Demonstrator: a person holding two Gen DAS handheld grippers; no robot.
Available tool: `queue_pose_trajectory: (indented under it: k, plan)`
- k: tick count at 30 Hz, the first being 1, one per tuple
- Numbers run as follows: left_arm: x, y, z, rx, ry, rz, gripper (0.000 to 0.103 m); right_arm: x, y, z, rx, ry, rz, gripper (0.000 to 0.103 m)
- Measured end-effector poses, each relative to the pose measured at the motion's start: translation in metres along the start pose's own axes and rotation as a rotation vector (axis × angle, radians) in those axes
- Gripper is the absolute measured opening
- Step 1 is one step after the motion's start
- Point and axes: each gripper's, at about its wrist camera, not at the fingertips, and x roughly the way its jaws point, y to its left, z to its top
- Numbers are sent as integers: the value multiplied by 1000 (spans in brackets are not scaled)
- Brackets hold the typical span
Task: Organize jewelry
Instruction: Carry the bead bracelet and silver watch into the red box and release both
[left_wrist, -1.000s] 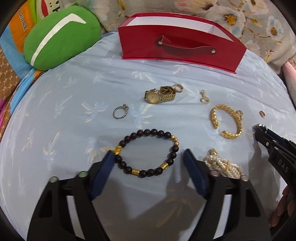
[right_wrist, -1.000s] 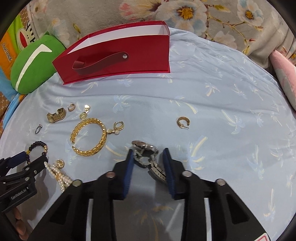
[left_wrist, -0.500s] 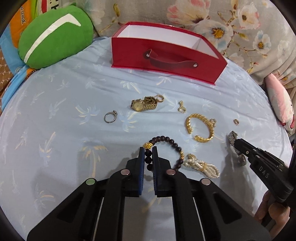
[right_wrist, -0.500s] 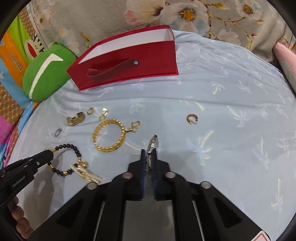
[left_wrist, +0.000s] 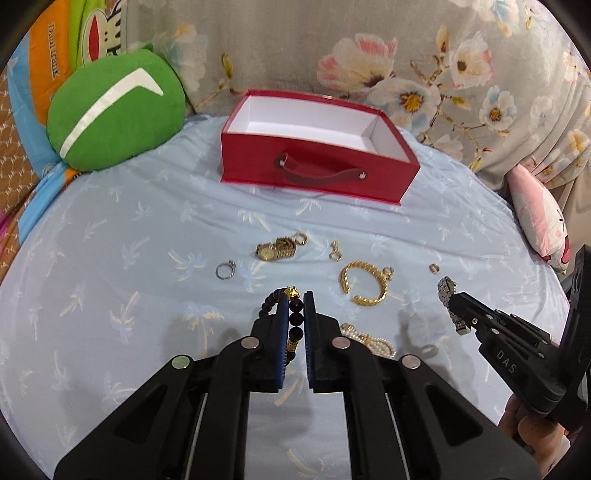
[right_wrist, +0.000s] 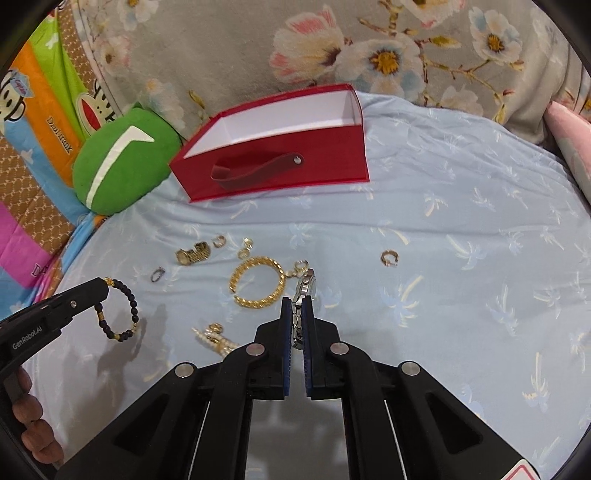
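Bed with a pale blue palm-print sheet (left_wrist: 129, 229), floral fabric behind it. Red box (left_wrist: 317, 173), open top, white inside, strap handle on its front wall, sits at the far side; green cushion (left_wrist: 114, 114) to its left.

My left gripper (left_wrist: 294, 306): jaws clamped on the dark bead bracelet (right_wrist: 118, 310), which hangs clear of the sheet in the right wrist view.

My right gripper (right_wrist: 296, 314): jaws clamped on the silver watch (right_wrist: 304, 291), its case sticking out past the tips, band pinched between the pads.

On the sheet, between grippers and box: gold chain bangle (left_wrist: 364, 282), gold watch (left_wrist: 275, 251), silver ring (left_wrist: 225, 269), pearl piece (left_wrist: 369, 339) just beside my left gripper, 1 gold hoop earring (right_wrist: 388, 257) well apart to the right. A few smaller gold bits near the gold watch, too small to name.
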Motion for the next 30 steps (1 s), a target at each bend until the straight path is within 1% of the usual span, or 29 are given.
queue_pose_trajectory:
  k: [5,8,10,12,15,17,21,24,27,30]
  plan:
    - [-20,-3,17,21,-58,1,7,-18,6,16,-17,-53,22,5]
    - [-30,-5,36,38,-103,6,7,-26,8,32,-25,-84,41,5]
    - [-34,-5,50,46,-129,6,7,-29,9,47,-33,-106,55,5]
    - [-37,-5,68,58,-157,10,7,-30,11,65,-54,-134,50,5]
    - [-39,-6,98,84,-207,31,7,-26,13,96,-74,-172,56,5]
    - [-36,-6,124,96,-235,44,7,-21,14,121,-94,-199,43,5]
    - [-20,-6,171,116,-264,55,7,1,16,167,-119,-220,42,5]
    - [1,-9,205,132,-282,63,7,29,16,202,-126,-209,49,5]
    - [31,-12,236,147,-286,83,7,64,15,234,-123,-181,57,5]
    - [70,-12,265,156,-258,108,7,99,13,259,-119,-156,47,5]
